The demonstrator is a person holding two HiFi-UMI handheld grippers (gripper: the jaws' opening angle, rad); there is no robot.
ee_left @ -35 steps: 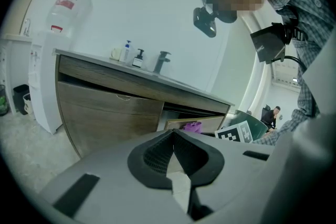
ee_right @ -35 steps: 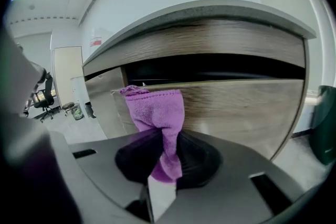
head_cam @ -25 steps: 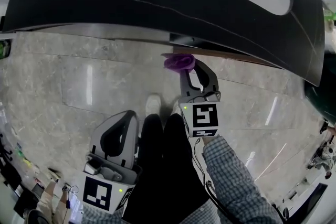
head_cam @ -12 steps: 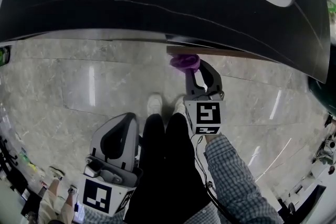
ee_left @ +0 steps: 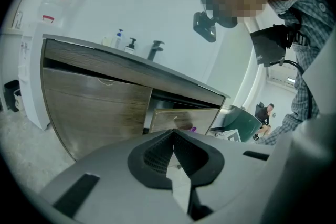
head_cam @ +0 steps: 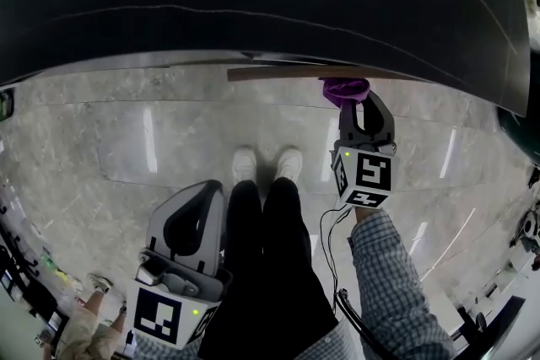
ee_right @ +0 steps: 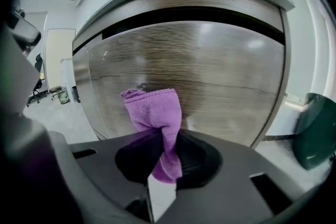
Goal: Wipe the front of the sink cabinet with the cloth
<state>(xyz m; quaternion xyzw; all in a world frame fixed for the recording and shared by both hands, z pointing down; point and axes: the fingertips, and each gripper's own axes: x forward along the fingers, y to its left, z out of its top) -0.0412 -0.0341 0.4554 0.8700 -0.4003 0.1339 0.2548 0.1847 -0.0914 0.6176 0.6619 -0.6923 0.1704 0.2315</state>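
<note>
Cloth [ee_right: 155,113] clamped in right gripper [ee_right: 164,138] fingers, long axis pointing at cabinet front [ee_right: 220,71]; left gripper [ee_left: 173,136] closed.

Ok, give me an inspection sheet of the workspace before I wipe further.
Surface: wood-grain cabinet front, glossy.
Job's things: purple cloth bunched against the front; contact unclear.
Clutter: bottles and faucet on the countertop.
Grippers: right gripper shut on the cloth; left gripper shut, empty, held low.
Cables: black cable hangs below the right gripper.
Surroundings: marble floor, dark green container, seated person far off.
</note>
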